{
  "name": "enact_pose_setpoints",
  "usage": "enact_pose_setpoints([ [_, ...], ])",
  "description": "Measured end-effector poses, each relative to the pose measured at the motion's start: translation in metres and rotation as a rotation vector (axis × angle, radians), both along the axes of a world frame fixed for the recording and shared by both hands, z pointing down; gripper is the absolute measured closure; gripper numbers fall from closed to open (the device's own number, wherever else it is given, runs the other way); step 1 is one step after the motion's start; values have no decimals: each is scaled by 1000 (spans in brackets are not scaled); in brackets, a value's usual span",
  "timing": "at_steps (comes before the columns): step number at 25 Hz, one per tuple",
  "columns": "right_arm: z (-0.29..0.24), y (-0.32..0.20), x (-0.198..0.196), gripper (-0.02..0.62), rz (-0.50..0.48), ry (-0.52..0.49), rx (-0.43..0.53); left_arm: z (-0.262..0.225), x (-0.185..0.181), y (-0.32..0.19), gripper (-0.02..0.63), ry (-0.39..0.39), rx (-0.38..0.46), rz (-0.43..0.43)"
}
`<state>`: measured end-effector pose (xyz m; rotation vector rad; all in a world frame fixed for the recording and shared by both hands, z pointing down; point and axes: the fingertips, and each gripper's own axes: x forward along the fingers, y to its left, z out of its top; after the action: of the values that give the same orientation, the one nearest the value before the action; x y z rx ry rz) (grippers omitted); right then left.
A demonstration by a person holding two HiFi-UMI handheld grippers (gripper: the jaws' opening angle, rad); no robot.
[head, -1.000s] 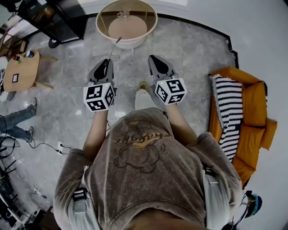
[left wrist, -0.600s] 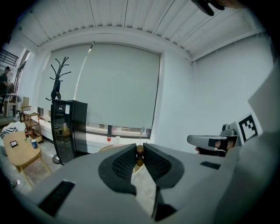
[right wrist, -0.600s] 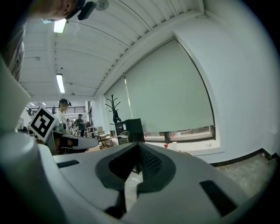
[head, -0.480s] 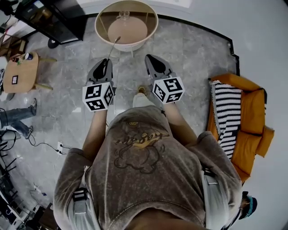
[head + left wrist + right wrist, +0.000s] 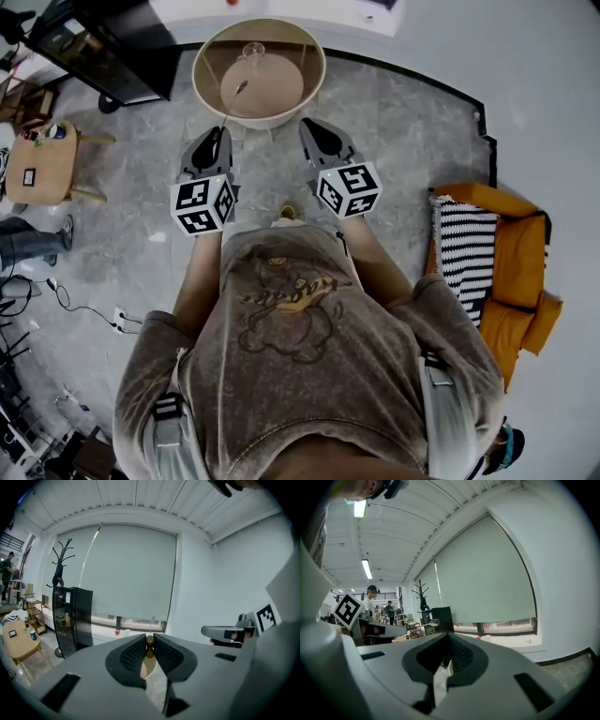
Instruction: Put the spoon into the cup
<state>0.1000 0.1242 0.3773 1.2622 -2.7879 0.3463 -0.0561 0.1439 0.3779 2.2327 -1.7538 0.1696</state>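
In the head view my left gripper [image 5: 217, 133] is shut on the handle of a thin spoon [image 5: 232, 101], whose bowl reaches over the near side of a round cream-rimmed table [image 5: 317, 80]. A clear glass cup [image 5: 253, 52] stands on the table's far part, apart from the spoon. The left gripper view shows the jaws closed on the spoon's brown handle end [image 5: 150, 643]. My right gripper [image 5: 310, 127] hovers beside the left one, just short of the table, shut with nothing in it [image 5: 448, 657].
A small wooden side table [image 5: 42, 155] and a black cabinet [image 5: 103, 47] stand at the left. An orange seat with a striped blanket [image 5: 497, 262] is at the right. Someone's legs [image 5: 28, 242] and a cable lie on the marble floor at the left.
The view has moved forward: the round table and cup are nearer the grippers, and the spoon's bowl now reaches over the table's near side. Both grippers keep their hold.
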Motion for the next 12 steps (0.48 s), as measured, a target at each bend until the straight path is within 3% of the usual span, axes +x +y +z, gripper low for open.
enact_pose_setpoints([
  [12, 16, -47, 0, 577, -37, 1, -28, 7, -4, -41, 549, 3, -1, -48],
])
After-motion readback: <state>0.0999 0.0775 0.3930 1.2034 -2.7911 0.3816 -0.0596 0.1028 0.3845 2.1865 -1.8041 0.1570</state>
